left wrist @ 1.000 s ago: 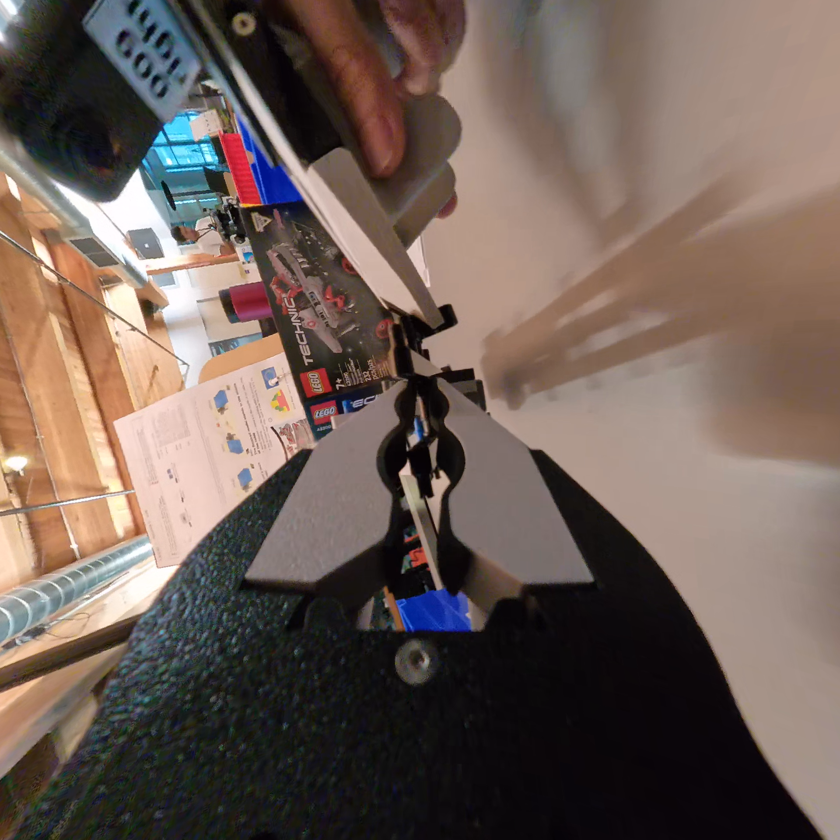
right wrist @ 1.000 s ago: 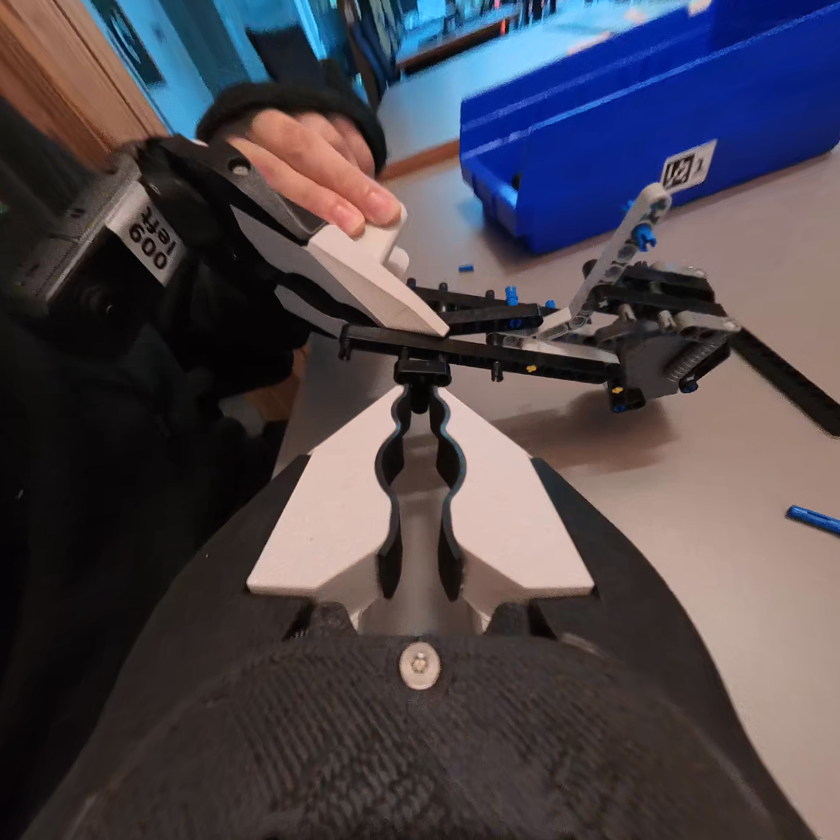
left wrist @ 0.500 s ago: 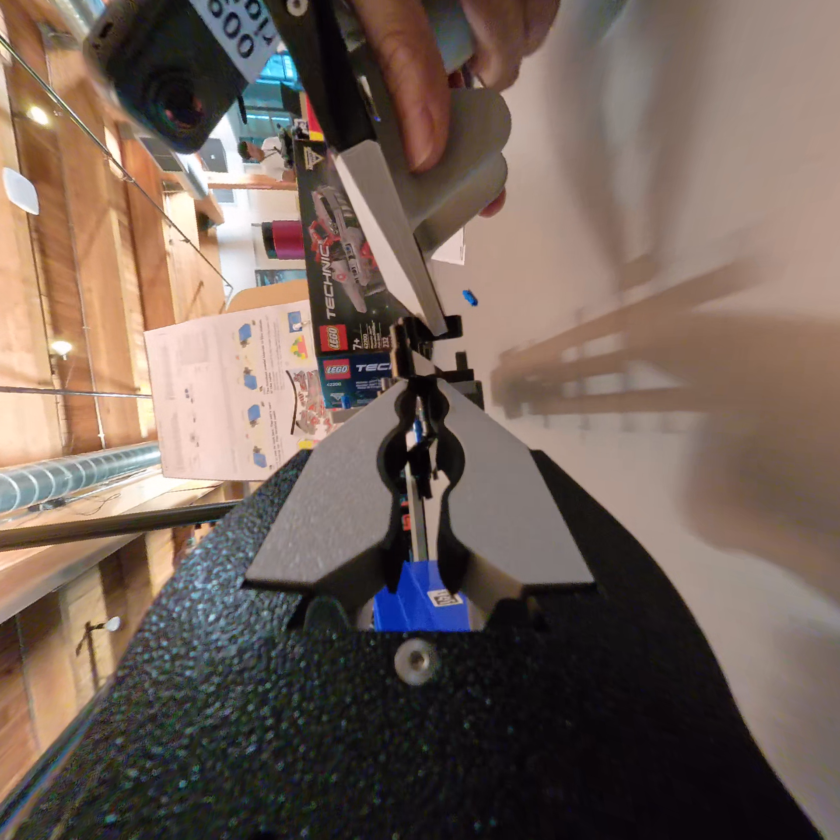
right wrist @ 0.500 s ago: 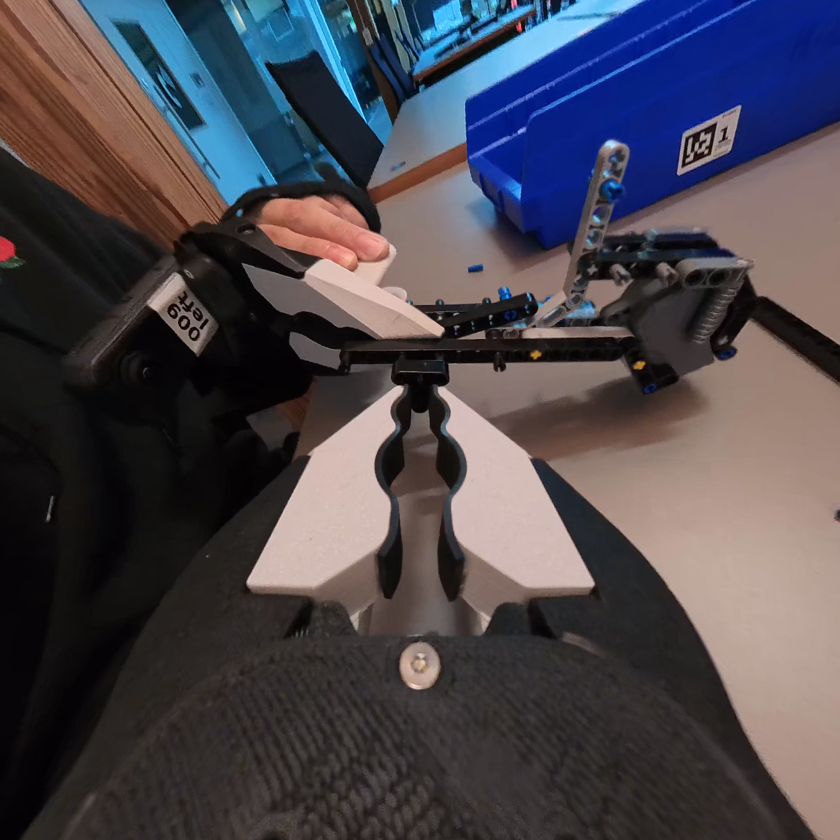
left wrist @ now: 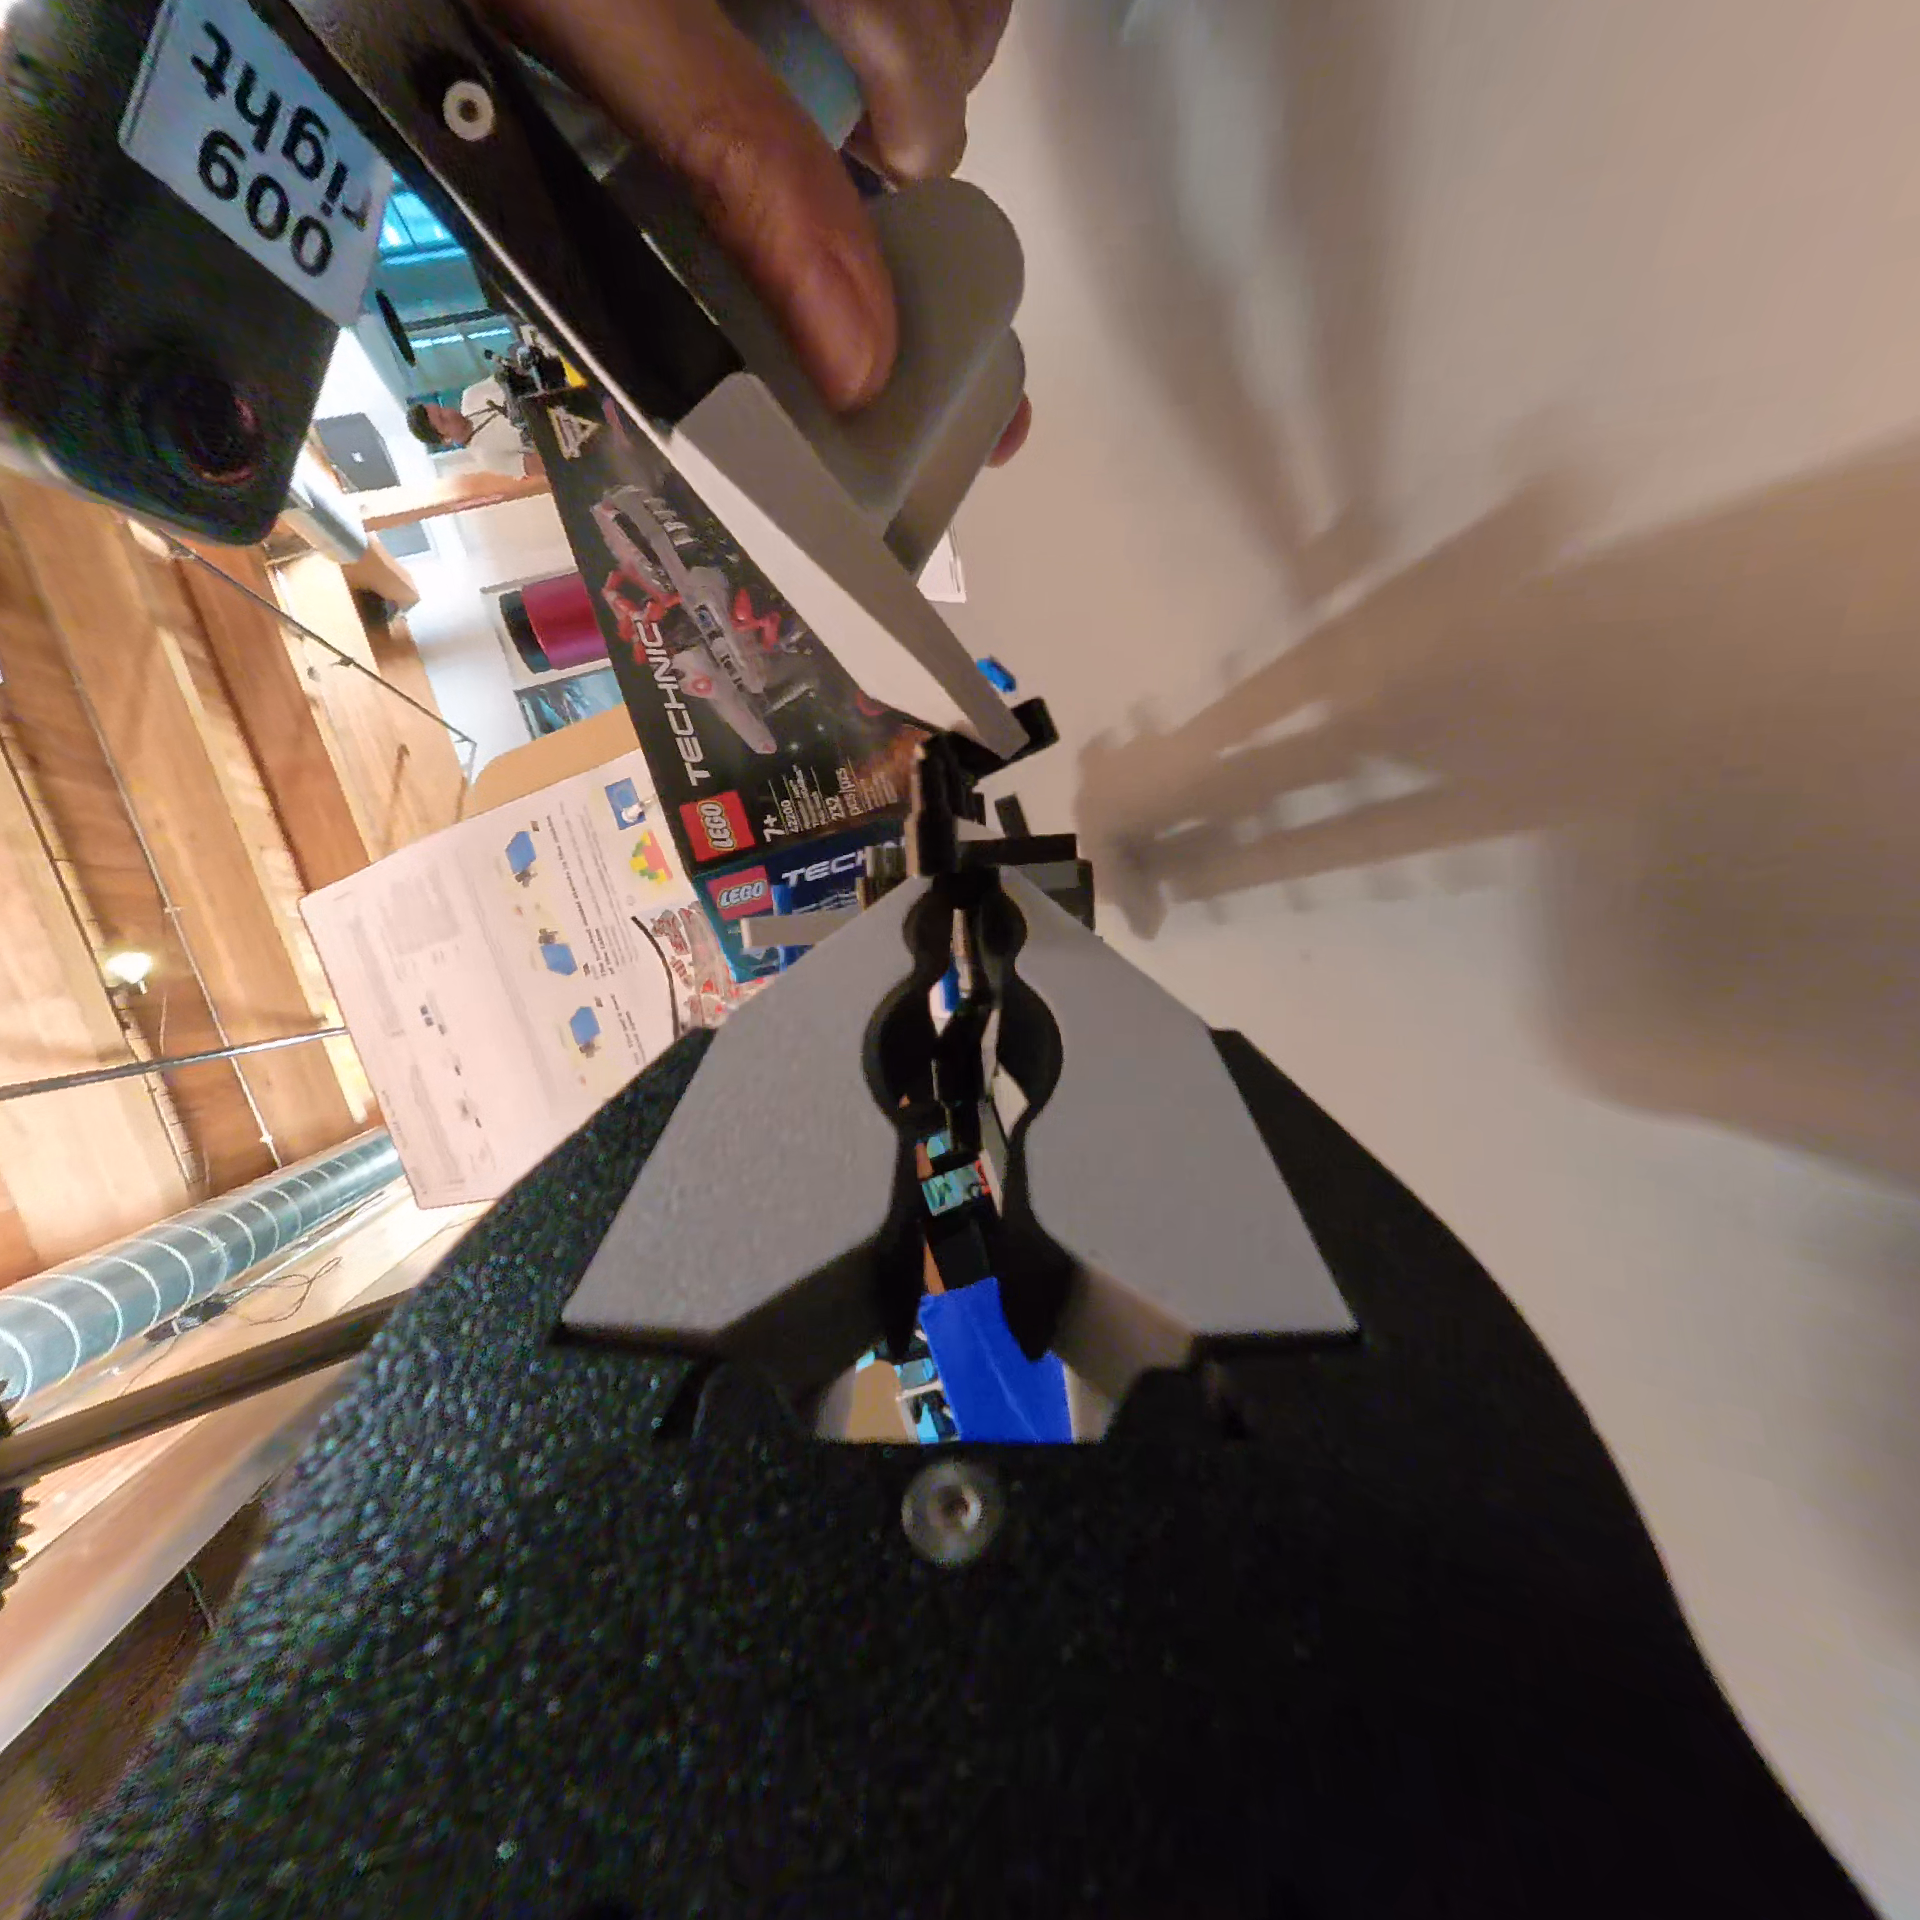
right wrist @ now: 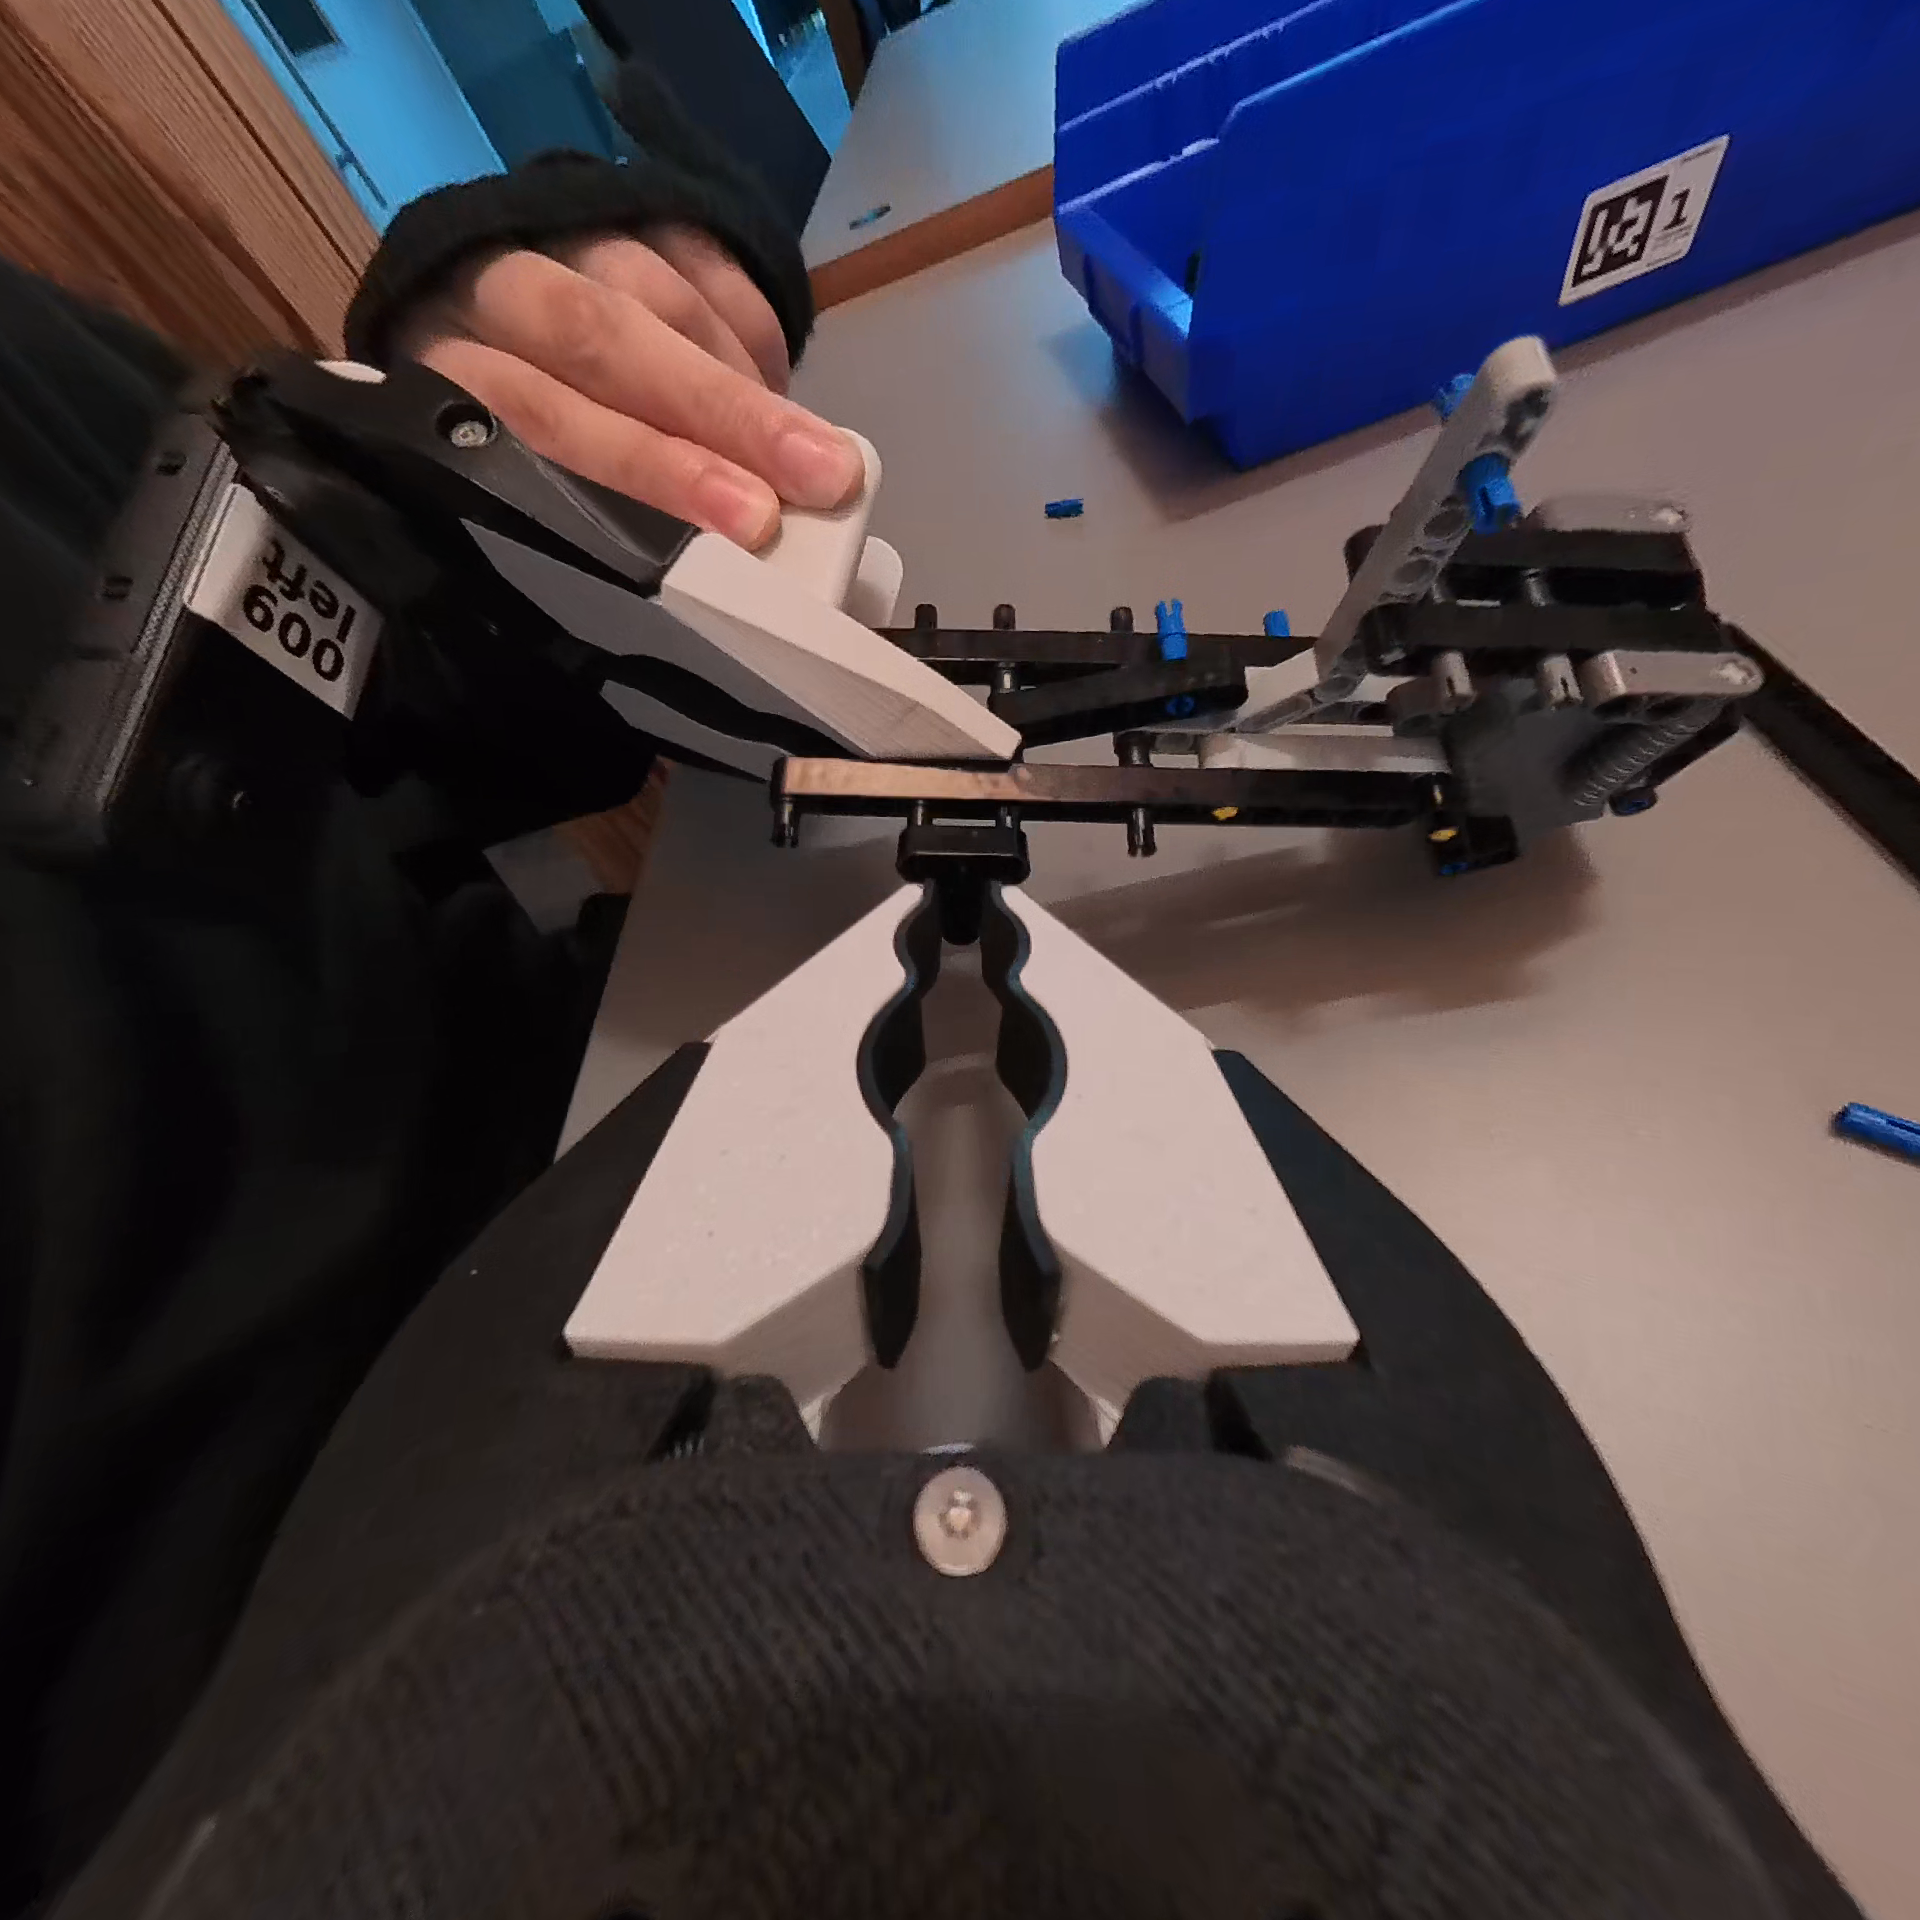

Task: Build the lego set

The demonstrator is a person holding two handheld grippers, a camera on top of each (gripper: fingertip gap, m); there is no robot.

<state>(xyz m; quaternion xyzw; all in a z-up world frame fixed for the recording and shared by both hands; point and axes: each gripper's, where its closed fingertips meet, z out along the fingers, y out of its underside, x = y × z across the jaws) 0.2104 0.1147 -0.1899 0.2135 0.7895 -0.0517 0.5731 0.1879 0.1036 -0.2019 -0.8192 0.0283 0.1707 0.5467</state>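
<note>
Grey matte surface (right wrist: 1455, 1143), wood-edged at far side. Blue bin (right wrist: 1455, 208) with a square marker sticker sits at the far right. Small blue pin (right wrist: 1064, 507) lies loose near the bin; another blue pin (right wrist: 1875, 1129) lies at the right edge. Black strip (right wrist: 1829, 748) lies far right. Lego set boxes (left wrist: 727, 748) and an instruction sheet (left wrist: 499, 987) stand at the surface's far end.

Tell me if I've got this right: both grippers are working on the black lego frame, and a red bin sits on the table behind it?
Not quite: the bin is blue, not red, as the right wrist view shows. The rest holds: the left gripper and right gripper both meet the black lego frame above the table.
</note>
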